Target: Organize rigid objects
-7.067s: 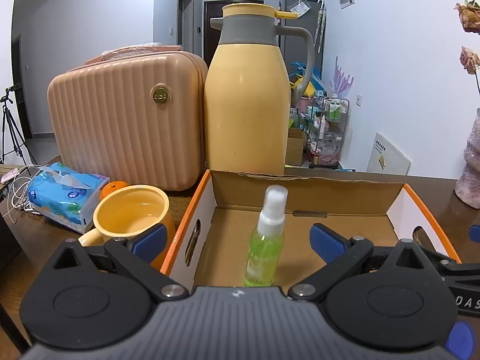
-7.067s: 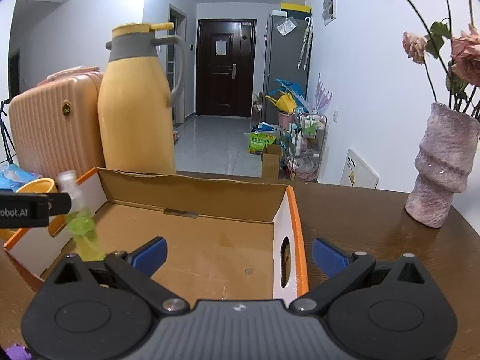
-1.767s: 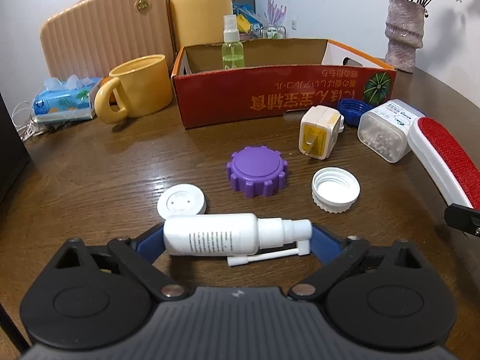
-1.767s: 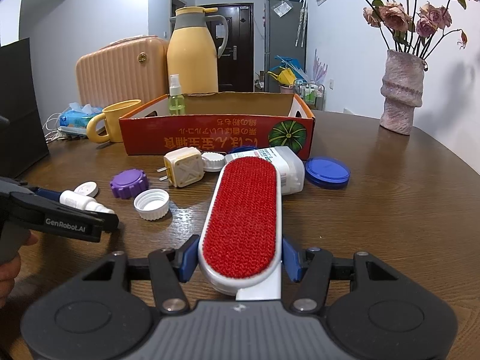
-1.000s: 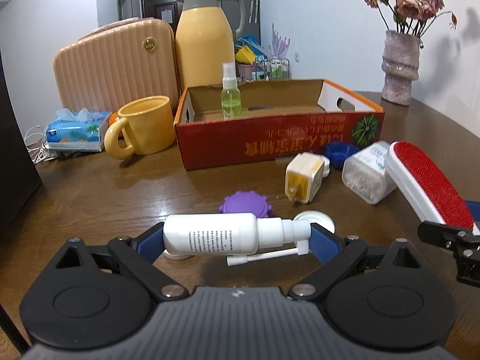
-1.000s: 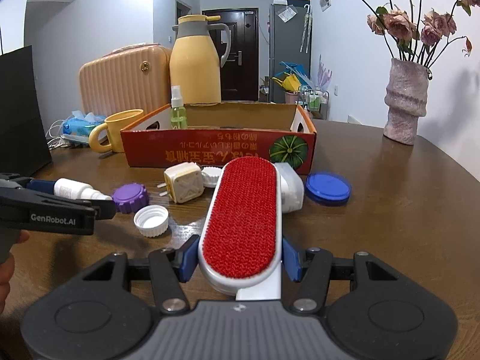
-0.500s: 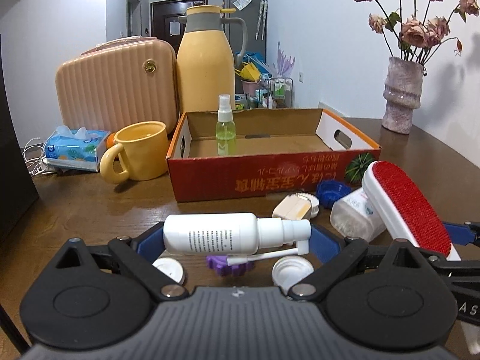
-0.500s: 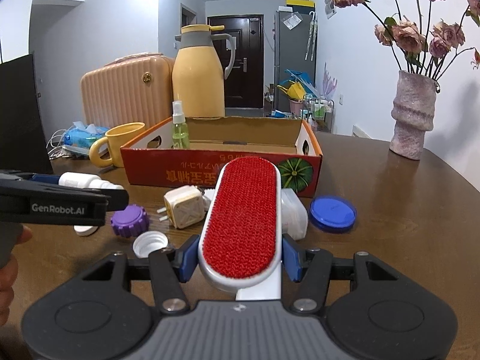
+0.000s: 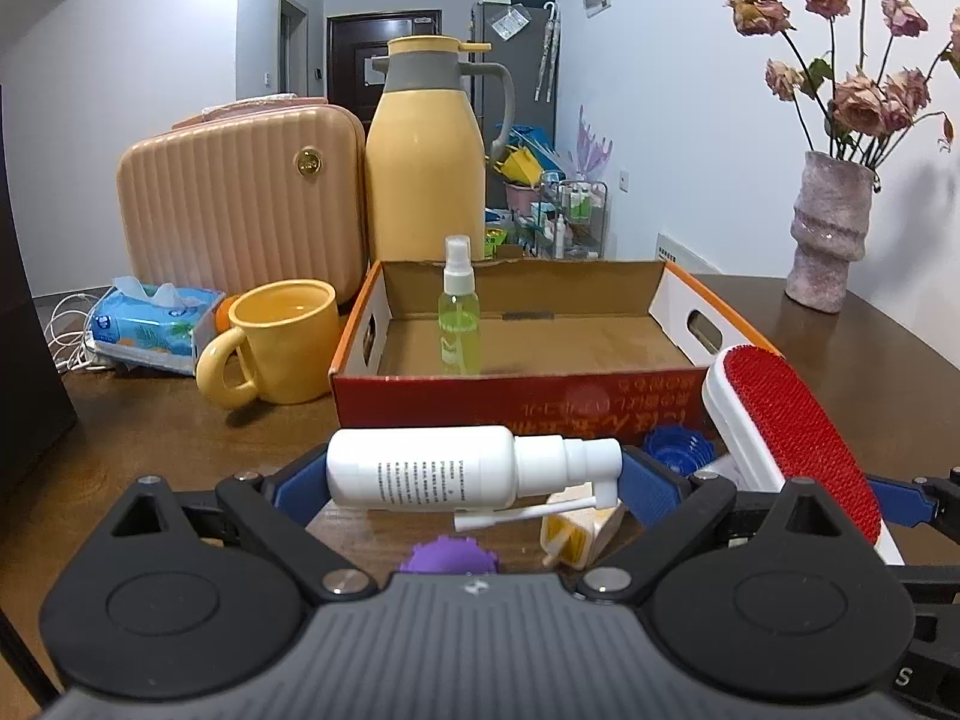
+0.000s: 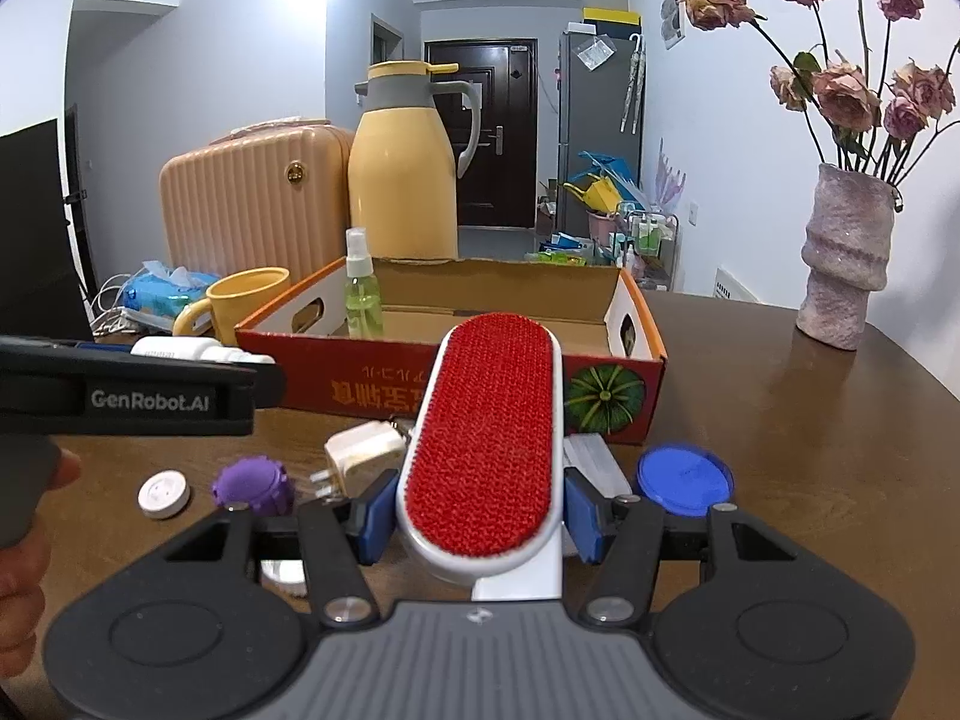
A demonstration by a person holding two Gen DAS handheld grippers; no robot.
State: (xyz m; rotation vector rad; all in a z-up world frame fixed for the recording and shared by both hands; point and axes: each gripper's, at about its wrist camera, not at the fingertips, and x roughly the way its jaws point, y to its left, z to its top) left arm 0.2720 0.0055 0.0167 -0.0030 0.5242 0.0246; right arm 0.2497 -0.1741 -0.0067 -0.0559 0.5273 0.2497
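My left gripper (image 9: 468, 480) is shut on a white spray bottle (image 9: 432, 467) held sideways above the table, just before the red cardboard box (image 9: 516, 399). My right gripper (image 10: 480, 507) is shut on a red lint brush (image 10: 489, 420), also lifted near the box's front; the brush shows in the left wrist view (image 9: 798, 432). A green spray bottle (image 9: 459, 312) stands inside the box at its left. Loose on the table are a purple cap (image 10: 252, 483), a white plug adapter (image 10: 363, 450), a small white lid (image 10: 163, 493) and a blue lid (image 10: 684, 477).
A yellow mug (image 9: 282, 339), a tissue pack (image 9: 153, 321), a peach case (image 9: 240, 210) and a yellow thermos (image 9: 426, 156) stand left of and behind the box. A vase of roses (image 10: 846, 258) stands at the right. A clear container (image 10: 594, 462) lies behind the brush.
Both grippers have risen and moved forward toward the box, each keeping its object. The loose caps and adapter now lie lower in view.
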